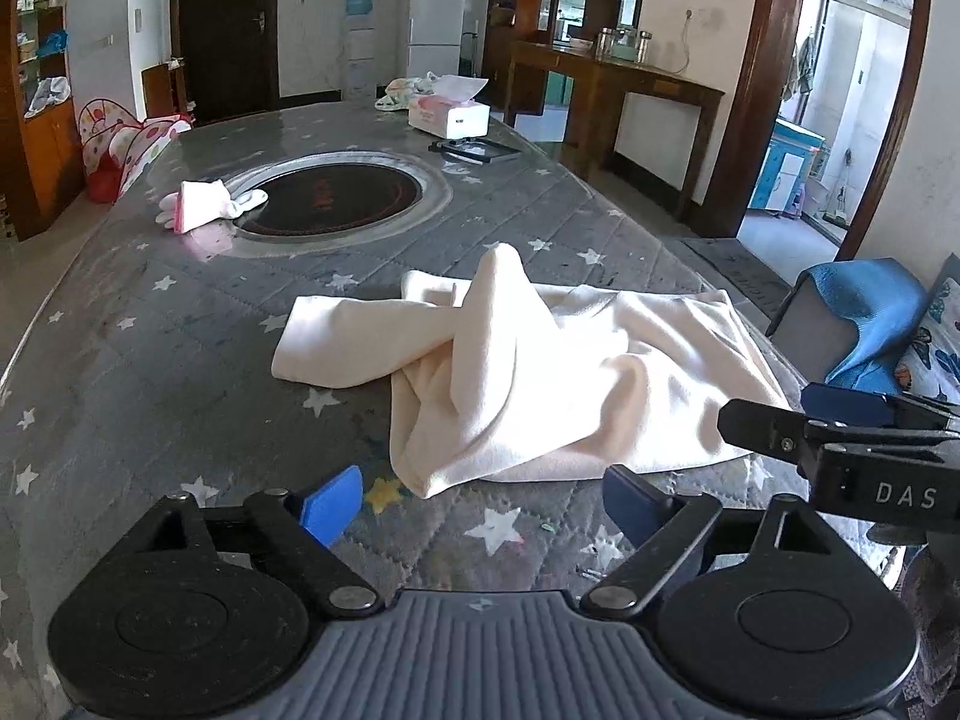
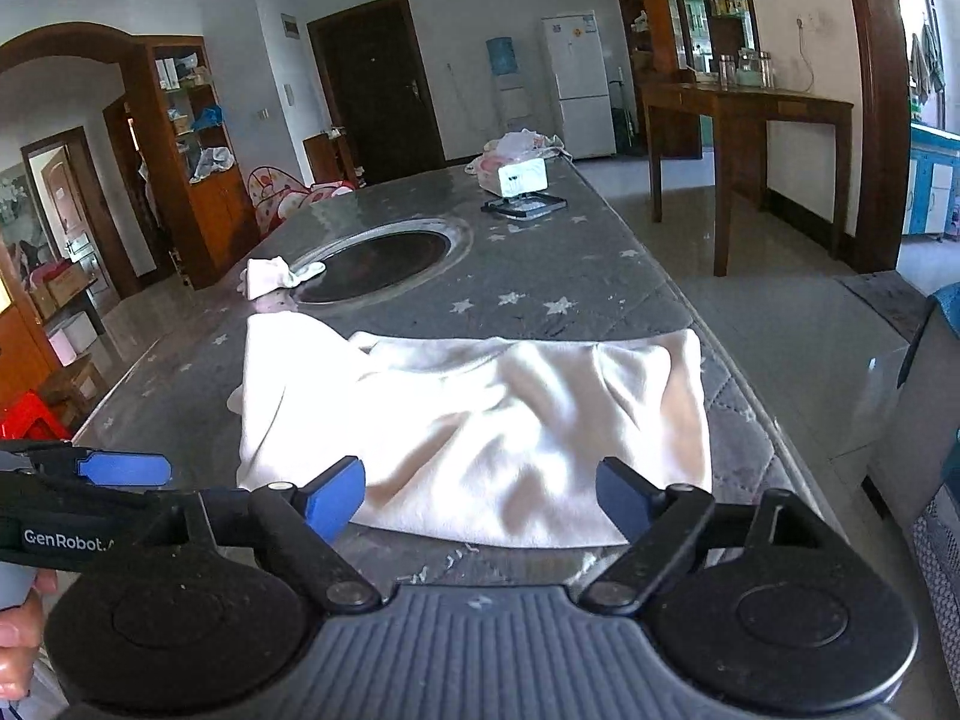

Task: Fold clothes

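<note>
A cream garment (image 1: 540, 372) is found lying rumpled on the near end of the table (image 1: 150, 360), partly doubled over itself, with one portion ridged up in a peak at its middle. It is not laid flat, and no neat fold is seen. The scene would fit a garment just set down for folding as well as one part-way through a fold; which of the two cannot be settled.

The left gripper (image 1: 480, 504) is held just short of the garment's near edge, jaws spread wide, nothing between them. The right gripper (image 2: 480, 501) is likewise held spread and empty, its blue pads (image 2: 333, 501) over the near hem. A hand (image 2: 18, 630) is partly seen at the lower left of the right view.

For sound work, it is judged that the raised ridge should be flattened and the cloth spread before any fold is closed. Opposite corners or hem ends should be pinched together by both grippers so the edge is carried level. A single layer should be taken, not a bunched one. The fabric looks soft and limp, so sagging between grips is to be expected.

Writing noted: "DAS" is read on the right gripper's body in the left view, cut off by the frame edge; "GenRobot." is read on the left gripper's body in the right view. Print on the tissue box (image 1: 450, 114) cannot be read.

A small pink-and-white cloth (image 1: 204, 210) lies by the round inset (image 1: 336, 198), well apart from the garment.
</note>
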Tool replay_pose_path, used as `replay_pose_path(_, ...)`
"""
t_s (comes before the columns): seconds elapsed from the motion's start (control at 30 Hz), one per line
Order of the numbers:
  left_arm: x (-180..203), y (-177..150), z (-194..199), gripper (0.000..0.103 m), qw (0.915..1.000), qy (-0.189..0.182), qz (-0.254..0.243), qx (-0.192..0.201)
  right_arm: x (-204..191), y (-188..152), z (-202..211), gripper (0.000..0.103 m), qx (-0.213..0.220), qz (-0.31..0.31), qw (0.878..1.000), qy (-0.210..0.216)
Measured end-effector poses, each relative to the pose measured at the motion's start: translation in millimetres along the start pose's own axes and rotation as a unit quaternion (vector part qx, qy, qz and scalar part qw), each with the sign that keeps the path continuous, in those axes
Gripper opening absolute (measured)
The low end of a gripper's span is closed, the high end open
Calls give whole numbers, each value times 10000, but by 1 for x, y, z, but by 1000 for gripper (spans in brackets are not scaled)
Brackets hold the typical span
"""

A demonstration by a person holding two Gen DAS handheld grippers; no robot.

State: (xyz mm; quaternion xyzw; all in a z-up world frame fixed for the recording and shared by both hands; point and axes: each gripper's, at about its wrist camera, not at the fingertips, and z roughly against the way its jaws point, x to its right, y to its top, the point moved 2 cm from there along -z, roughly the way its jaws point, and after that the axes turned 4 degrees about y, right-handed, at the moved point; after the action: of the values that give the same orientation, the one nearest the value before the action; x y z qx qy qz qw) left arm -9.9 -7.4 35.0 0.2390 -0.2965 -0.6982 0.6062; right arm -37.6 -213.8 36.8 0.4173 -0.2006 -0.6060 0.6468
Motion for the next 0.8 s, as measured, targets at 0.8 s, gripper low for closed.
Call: replay_pose_path(0.8,2,-2,-15,100,9997,89,10,-244,5,0,-12,100,-111,-146,9997,-164)
